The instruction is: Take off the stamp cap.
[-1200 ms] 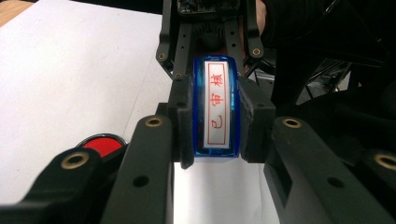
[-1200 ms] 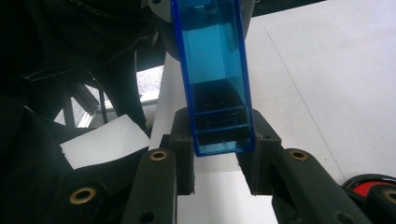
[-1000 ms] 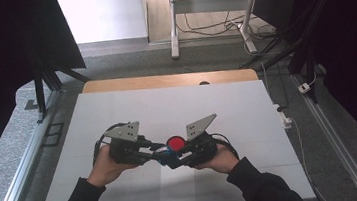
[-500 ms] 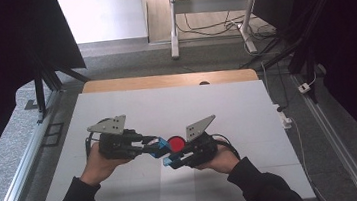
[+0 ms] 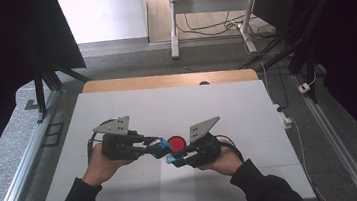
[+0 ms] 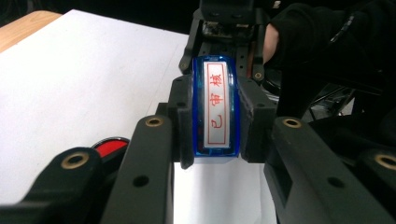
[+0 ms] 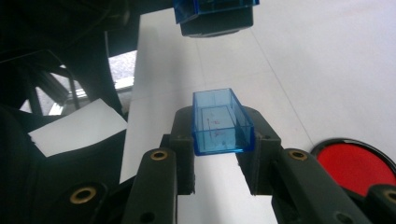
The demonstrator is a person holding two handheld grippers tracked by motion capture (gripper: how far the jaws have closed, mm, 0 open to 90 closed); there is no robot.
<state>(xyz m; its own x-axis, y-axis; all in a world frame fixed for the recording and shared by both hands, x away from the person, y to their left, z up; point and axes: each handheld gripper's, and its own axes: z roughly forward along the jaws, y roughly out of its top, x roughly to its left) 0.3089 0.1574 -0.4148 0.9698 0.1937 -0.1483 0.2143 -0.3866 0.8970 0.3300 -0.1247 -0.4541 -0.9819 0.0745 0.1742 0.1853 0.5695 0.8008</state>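
Above the white surface (image 5: 117, 112), the left gripper (image 6: 215, 156) pinches the blue stamp (image 6: 215, 108) in its fingers, while the right gripper's (image 7: 223, 161) fingers clamp its clear blue cap (image 7: 221, 122). A second ago both met at the red ink pad (image 5: 176, 142); now stamp and cap are apart, likely ready for inking.

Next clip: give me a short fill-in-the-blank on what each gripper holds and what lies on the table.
1. The left gripper is shut on a blue ____ with red characters on its face.
2. The right gripper holds the stamp's empty blue ____.
3. The round ink pad on the table is ____ in colour.
Missing words: stamp; cap; red
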